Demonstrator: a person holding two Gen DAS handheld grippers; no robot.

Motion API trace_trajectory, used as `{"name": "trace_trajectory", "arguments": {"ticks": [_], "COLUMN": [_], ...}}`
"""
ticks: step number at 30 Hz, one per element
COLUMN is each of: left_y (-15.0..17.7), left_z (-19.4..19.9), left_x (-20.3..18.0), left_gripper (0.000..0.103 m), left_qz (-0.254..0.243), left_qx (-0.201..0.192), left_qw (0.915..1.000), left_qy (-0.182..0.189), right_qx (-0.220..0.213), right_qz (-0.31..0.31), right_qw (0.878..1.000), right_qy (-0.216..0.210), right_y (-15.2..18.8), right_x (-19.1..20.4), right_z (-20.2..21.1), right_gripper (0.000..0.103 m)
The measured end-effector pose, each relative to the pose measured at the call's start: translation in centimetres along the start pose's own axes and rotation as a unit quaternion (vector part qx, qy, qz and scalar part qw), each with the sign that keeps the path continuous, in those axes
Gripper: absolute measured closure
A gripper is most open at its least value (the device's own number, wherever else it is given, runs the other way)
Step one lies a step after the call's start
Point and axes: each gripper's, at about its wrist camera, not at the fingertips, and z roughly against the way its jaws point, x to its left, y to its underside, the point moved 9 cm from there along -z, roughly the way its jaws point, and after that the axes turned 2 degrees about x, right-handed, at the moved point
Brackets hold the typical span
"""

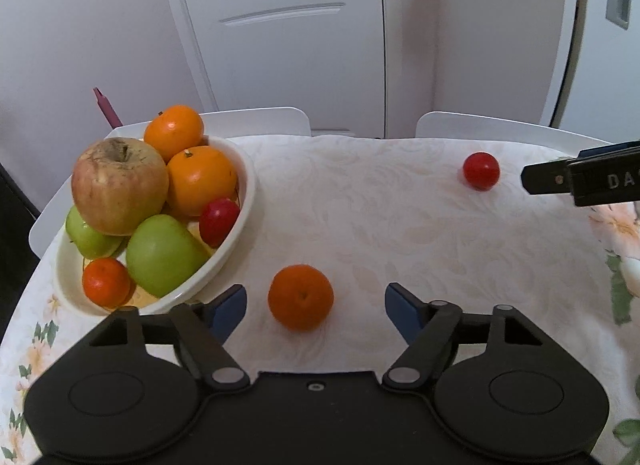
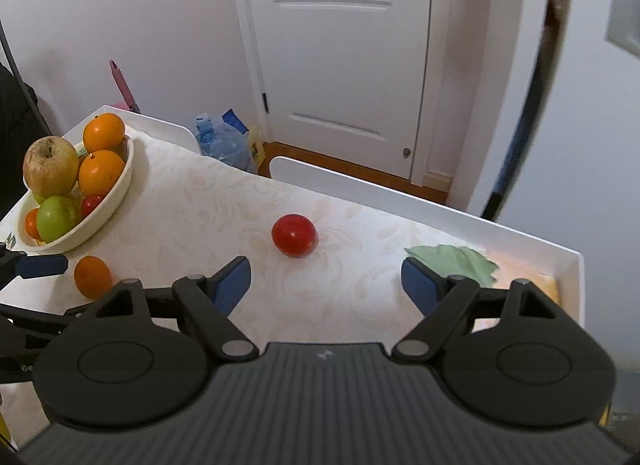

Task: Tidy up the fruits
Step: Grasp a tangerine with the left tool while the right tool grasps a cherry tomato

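Left tool (image 1: 314,301) gapes wide around a loose orange (image 1: 300,297); right tool (image 2: 326,279), equally wide and empty, faces what looks like a red plum (image 2: 294,240) on the bench (image 1: 400,205).

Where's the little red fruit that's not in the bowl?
The red fruit sits alone on the tablecloth, just ahead of the open right gripper, far right of the bowl.

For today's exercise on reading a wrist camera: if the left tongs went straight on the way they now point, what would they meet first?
Most likely the loose orange on the tablecloth: it lies just ahead between the open left tongs, slightly left of centre. Depth is hard to judge, so they might pass over it.
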Motion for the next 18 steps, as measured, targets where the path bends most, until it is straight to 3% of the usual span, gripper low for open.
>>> {"name": "trace_trajectory", "arguments": {"ticks": [5, 10, 13, 14, 18], "left_y": [0.0, 0.0, 0.0, 0.0, 0.0], "left_z": [-1.2, -1.5, -1.4, -1.4, -1.4], "left_x": [-0.1, 0.0, 0.3, 0.5, 0.7], "left_gripper": [0.039, 0.042, 0.055, 0.062, 0.062], "left_qz": [0.003, 0.008, 0.007, 0.006, 0.005], "left_qx": [0.009, 0.010, 0.009, 0.009, 0.011], "left_qw": [0.9999, 0.9999, 0.9998, 0.9998, 0.9999], "left_qy": [-0.007, -0.007, -0.013, -0.019, -0.011], "right_qx": [0.003, 0.006, 0.005, 0.006, 0.014], "right_qz": [0.007, 0.015, 0.017, 0.017, 0.025], "right_qw": [1.000, 1.000, 1.000, 1.000, 0.999], "right_qy": [-0.009, -0.016, -0.017, -0.018, -0.022], "right_y": [-0.3, -0.5, -0.6, -0.7, -0.8], "right_x": [0.5, 1.1, 1.4, 1.5, 2.0], "right_z": [-2.1, -3.6, -4.1, -4.3, -5.1], "right_gripper": [0.007, 0.012, 0.013, 0.017, 0.028]}}
